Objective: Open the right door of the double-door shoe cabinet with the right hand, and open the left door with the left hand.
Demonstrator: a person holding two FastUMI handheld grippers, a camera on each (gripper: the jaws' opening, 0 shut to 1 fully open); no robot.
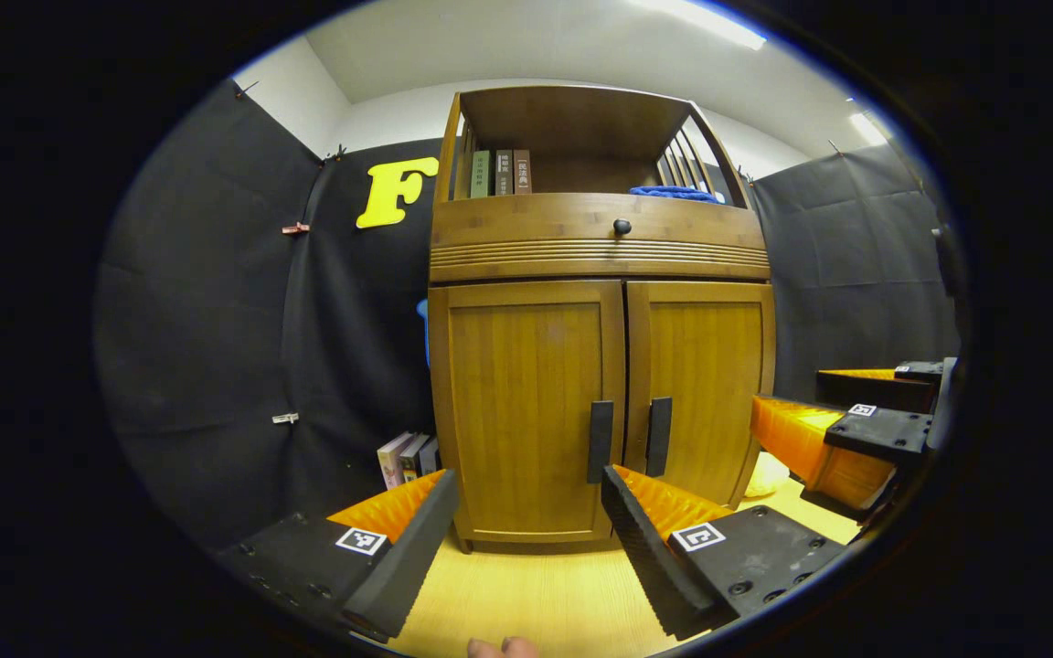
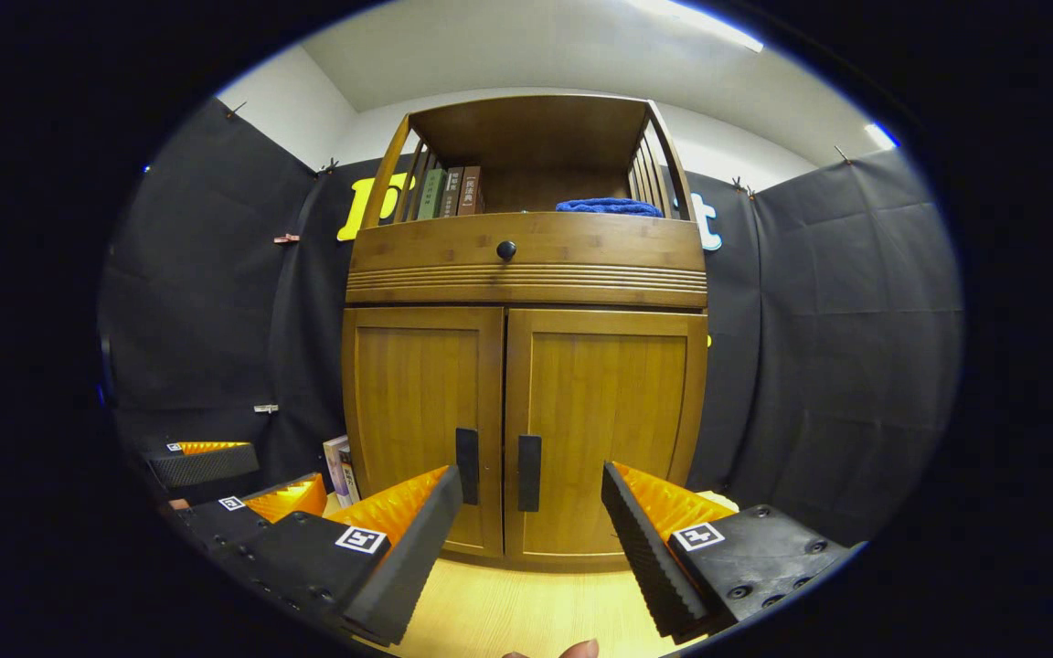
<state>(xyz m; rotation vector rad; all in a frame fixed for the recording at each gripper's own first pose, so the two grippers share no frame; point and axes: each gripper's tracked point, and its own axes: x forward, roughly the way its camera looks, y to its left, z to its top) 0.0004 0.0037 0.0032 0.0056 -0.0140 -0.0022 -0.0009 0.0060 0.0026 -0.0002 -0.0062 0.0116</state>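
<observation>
The wooden shoe cabinet (image 1: pixel 600 251) stands in front of me with both doors closed. In the left gripper view, the left door (image 1: pixel 526 384) and its dark vertical handle (image 1: pixel 600 441) lie ahead of my left gripper (image 1: pixel 526 484), which is open and short of the cabinet. The right gripper (image 1: pixel 846 429) shows at the right of that view, beside the right door (image 1: pixel 709 375). In the right gripper view, my right gripper (image 2: pixel 531 480) is open and faces the right door (image 2: pixel 604 411) and its handle (image 2: pixel 529 472). The left door's handle (image 2: pixel 467 466) is just beside it, and the left gripper (image 2: pixel 216 489) sits low at the left.
Above the doors is a drawer with a round knob (image 1: pixel 622 226). The open top shelf holds books (image 1: pixel 501 173) and a blue cloth (image 1: pixel 673 193). More books (image 1: pixel 408 457) stand on the wooden floor (image 1: pixel 526 594) left of the cabinet. Black cloth walls enclose the booth.
</observation>
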